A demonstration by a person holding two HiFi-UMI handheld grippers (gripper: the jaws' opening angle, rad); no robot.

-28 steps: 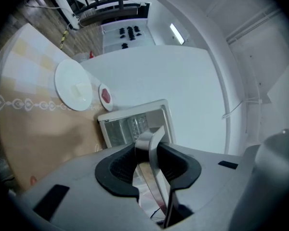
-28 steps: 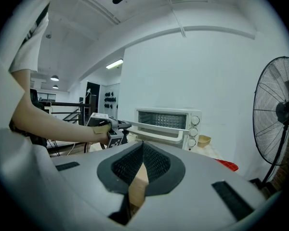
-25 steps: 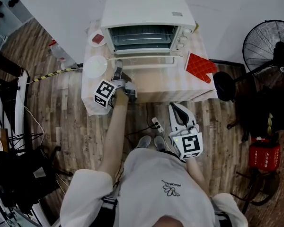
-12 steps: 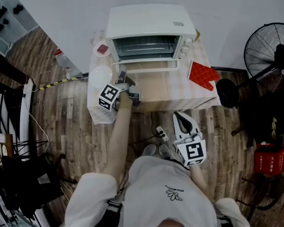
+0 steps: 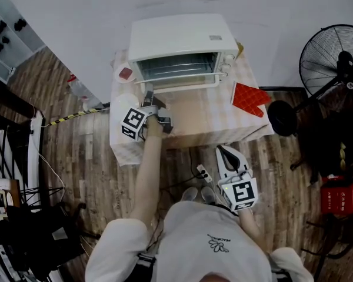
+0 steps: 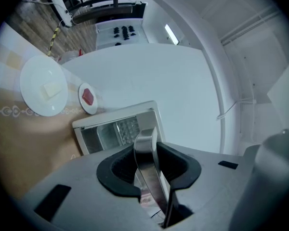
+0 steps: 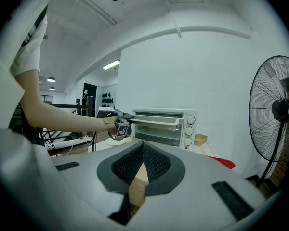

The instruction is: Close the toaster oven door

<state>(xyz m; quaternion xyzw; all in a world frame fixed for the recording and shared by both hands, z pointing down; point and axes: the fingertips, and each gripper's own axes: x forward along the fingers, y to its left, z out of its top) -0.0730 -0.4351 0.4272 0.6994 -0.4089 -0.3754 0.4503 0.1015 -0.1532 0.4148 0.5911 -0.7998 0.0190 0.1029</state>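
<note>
Against the white wall, the cloth-covered bench (image 5: 206,116) carries the toaster oven (image 5: 179,37) at its back edge, facing the person so the front can be reached without leaning. A standing fan (image 5: 335,57) is off to the right, well apart from the work. The oven's door (image 7: 154,121) hangs roughly level, neither dropped open nor shut, so the task looks under way with the last upward swing to go. A red oven mitt (image 5: 249,98) lies right of the oven, and a white plate (image 6: 43,91) sits left of it, both outside the door's arc. The left claw (image 5: 148,91) is clenched on the left end of the metal handle (image 6: 147,148), a hold that lets the arm steer the door from the side. The right claw (image 5: 225,151) hangs low by the person's waist, pinched together on nothing, apparently not needed.
</note>
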